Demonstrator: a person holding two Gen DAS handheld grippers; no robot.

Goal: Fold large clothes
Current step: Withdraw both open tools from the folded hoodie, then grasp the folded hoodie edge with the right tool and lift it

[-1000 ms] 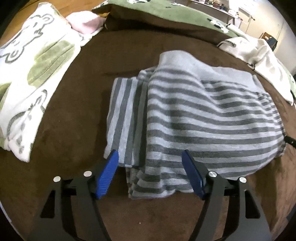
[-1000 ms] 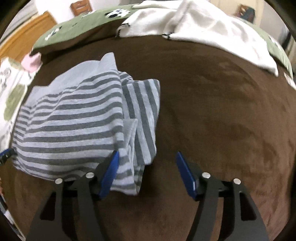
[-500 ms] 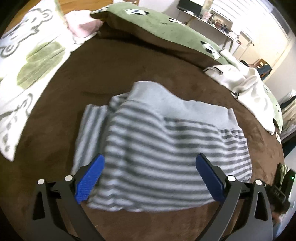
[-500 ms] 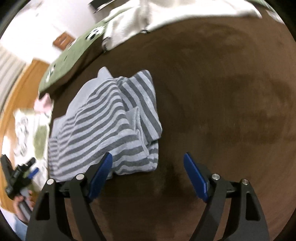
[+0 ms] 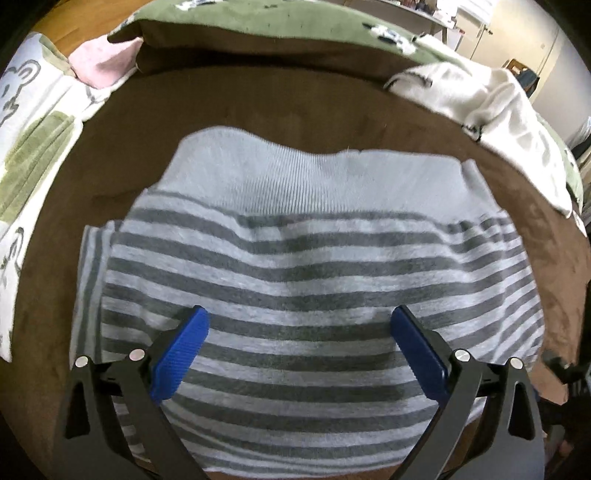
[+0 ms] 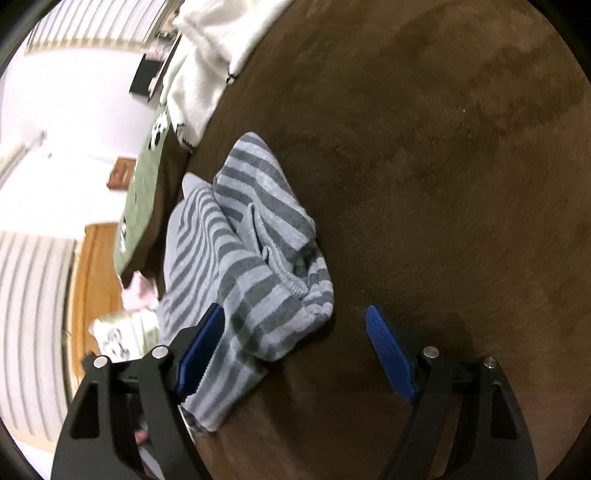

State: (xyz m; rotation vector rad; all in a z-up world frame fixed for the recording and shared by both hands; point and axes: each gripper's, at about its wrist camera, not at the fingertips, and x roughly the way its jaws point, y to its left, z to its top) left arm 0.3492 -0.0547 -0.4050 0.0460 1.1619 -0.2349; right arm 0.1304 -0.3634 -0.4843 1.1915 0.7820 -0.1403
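A grey striped garment [image 5: 303,266] lies folded on the brown bed cover [image 5: 258,99], its plain grey ribbed hem at the far side. My left gripper [image 5: 301,339] is open and empty, held just above the garment's near part. In the right wrist view the same garment [image 6: 243,258] lies bunched at the left, with a sleeve cuff on top. My right gripper [image 6: 295,339] is open and empty, tilted, its left finger [image 6: 199,343] over the garment's edge and its right finger [image 6: 388,354] over bare cover.
A white and green bear-print blanket [image 5: 33,140] lies at the left, with a pink cloth [image 5: 99,66] behind it. A green pillow [image 5: 258,22] lies at the back and a white garment [image 5: 491,103] at the back right. A wooden bed frame [image 6: 92,280] shows at the left.
My left gripper has moved forward and centred over the striped garment. My right gripper has rolled sideways and drawn closer to the garment's right edge. Both stay open.
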